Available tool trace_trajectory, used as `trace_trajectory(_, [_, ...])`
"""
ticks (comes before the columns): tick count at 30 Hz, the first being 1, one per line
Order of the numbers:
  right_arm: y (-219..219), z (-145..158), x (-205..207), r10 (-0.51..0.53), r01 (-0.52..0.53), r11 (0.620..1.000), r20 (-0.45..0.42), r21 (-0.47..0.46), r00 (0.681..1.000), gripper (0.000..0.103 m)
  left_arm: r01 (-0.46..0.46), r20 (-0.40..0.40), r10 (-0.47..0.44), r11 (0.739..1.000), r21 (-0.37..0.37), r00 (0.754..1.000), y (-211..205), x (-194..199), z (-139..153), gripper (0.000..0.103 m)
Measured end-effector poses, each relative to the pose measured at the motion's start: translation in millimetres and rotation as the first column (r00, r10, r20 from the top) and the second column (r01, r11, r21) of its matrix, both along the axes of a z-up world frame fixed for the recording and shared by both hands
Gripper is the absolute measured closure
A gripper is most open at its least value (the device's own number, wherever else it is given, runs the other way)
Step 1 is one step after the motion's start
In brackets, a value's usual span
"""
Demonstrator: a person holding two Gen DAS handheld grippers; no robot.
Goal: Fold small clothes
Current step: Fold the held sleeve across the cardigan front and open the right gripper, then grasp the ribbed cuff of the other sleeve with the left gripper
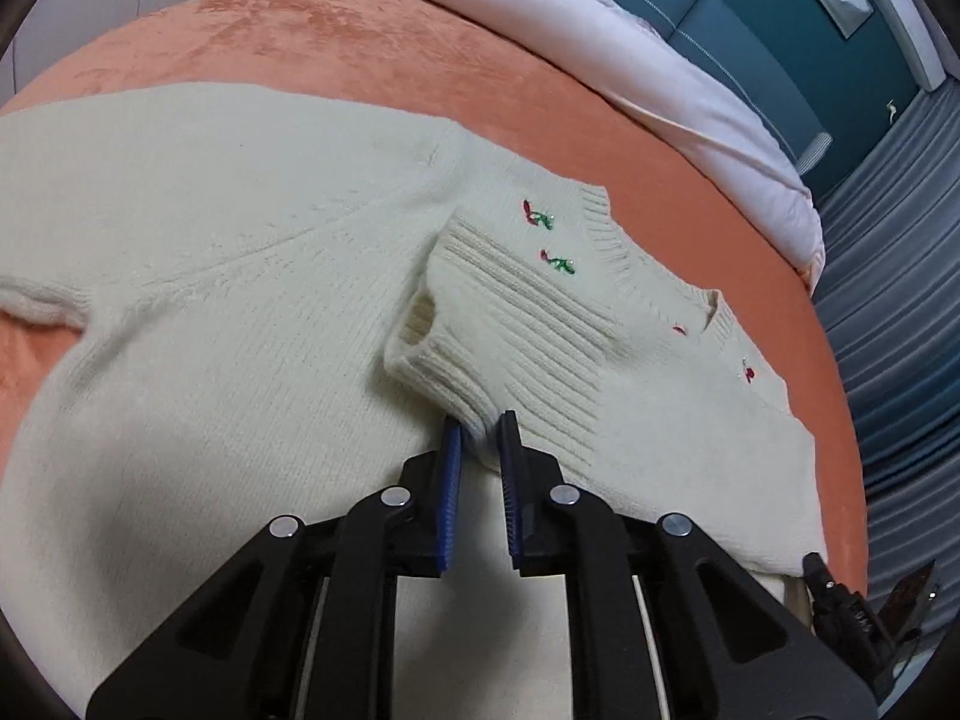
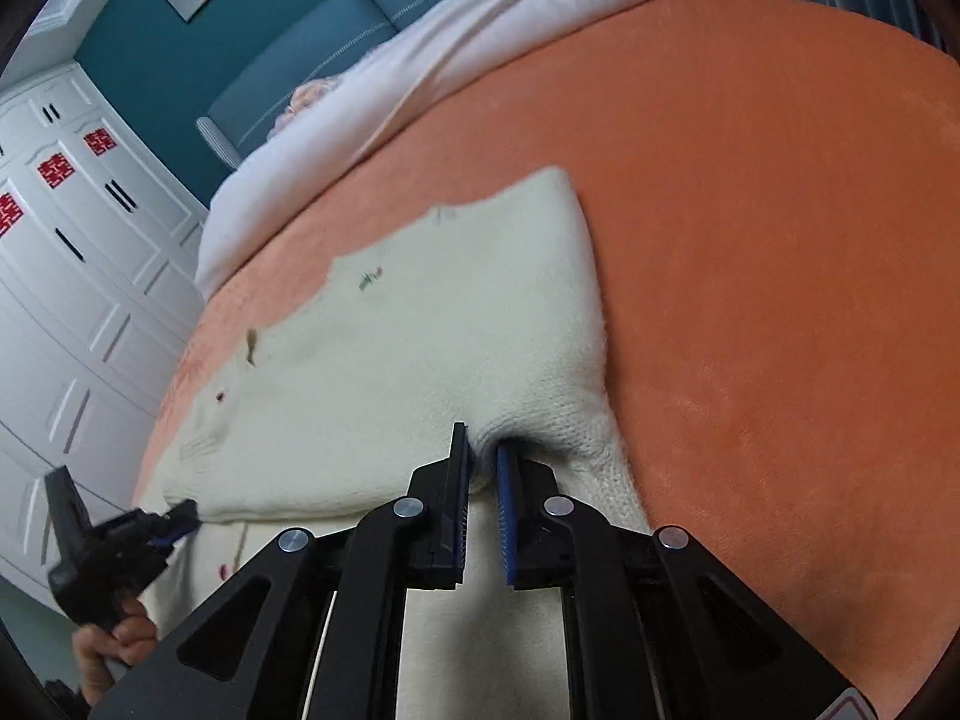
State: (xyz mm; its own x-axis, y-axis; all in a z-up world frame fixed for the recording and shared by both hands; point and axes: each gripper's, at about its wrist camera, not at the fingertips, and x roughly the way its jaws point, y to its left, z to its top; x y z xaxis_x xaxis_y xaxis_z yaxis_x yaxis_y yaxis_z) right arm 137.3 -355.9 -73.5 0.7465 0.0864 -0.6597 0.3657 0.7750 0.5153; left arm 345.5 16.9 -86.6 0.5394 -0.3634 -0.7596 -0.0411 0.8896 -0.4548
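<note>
Cream knit sweater (image 1: 240,276) lies on the orange bed (image 1: 360,42), one sleeve already folded across. Left wrist view: I read my left gripper (image 1: 480,438) clamped on the cuff (image 1: 456,360). Right wrist view: my right gripper (image 2: 480,450) pinches the sweater's edge; remaining folds pending.

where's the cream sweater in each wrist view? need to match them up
Left wrist: the cream sweater fills the left and centre, lying on the orange blanket; the left gripper pinches its ribbed cuff.
Right wrist: the sweater lies centre-left; the right gripper pinches its near edge.
Shared landmark: the red and green embroidery on the sweater, centre-right in the left view, small at upper centre in the right view.
</note>
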Motion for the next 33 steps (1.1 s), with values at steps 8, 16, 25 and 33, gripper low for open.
trace_trajectory(8, [28.6, 16.4, -2.2, 0.005, -0.012, 0.988, -0.044, -0.156, 0.999, 0.090, -0.018, 0.009, 0.018, 1.000, -0.004, 1.000, 0.1, -1.0, -1.8, 0.089])
trace_trajectory(16, [37.7, 52.2, -4.9, 0.038, -0.038, 0.959, -0.004, -0.282, 0.999, 0.090, -0.015, 0.070, 0.014, 1.000, 0.019, 0.997, 0.8, -9.0, -8.3, 0.088])
trace_trajectory(25, [51.9, 40.2, -27.1, 0.050, -0.076, 0.950, -0.095, -0.302, 0.994, 0.093, -0.109, 0.096, 0.114, 0.992, -0.060, 0.989, 62.3, -42.9, 21.3, 0.059])
trace_trajectory(33, [148.2, 34.9, -127.9, 0.222, -0.256, 0.918, -0.140, -0.303, 0.965, 0.083, -0.576, -0.018, 0.579, 0.807, -0.130, 0.815, 279.8, -94.2, 19.4, 0.032])
